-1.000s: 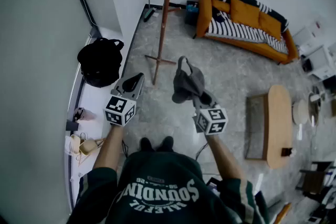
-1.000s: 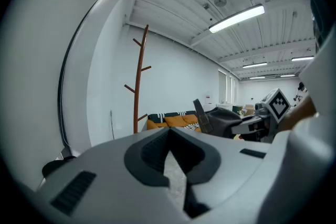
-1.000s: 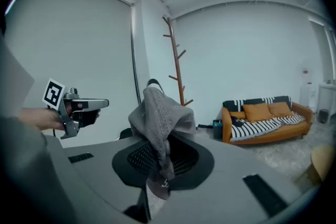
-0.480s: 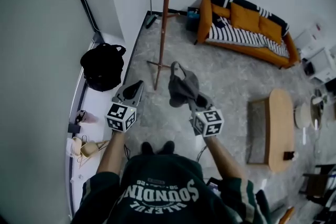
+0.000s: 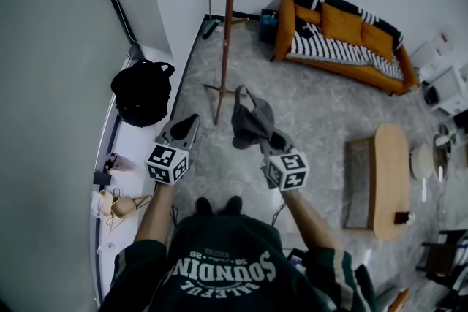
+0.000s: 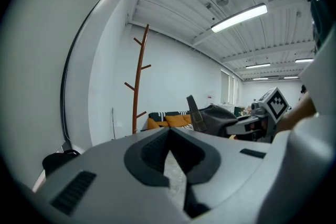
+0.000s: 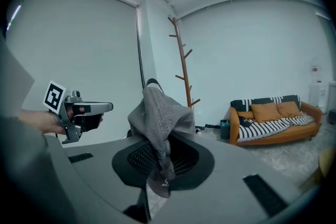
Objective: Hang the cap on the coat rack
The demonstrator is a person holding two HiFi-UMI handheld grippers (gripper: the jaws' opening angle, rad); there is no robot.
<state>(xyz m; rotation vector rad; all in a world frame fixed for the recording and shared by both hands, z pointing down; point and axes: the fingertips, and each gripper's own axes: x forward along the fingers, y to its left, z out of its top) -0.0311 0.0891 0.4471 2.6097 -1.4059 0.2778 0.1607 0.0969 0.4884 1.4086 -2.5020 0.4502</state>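
Right gripper (image 7: 160, 162), jaws clamped on the grey cap (image 7: 160, 118), has carried it slightly left and nearer the coat rack (image 5: 228, 18) standing farther ahead, while the left gripper (image 5: 186, 126) waits, jaws together and empty, so hanging has not begun.

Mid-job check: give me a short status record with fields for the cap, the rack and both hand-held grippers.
cap: grey, clamped by the right hand-held gripper, bulk flopping forward past the jaws
right hand-held gripper: shut on cap, held in the air short of the coat rack
left hand-held gripper: jaws together, nothing between them, level beside the right one
coat rack: wooden, upright, pegs bare
cap on rack: not yet
nearby: black bag at left; orange sofa beyond the rack
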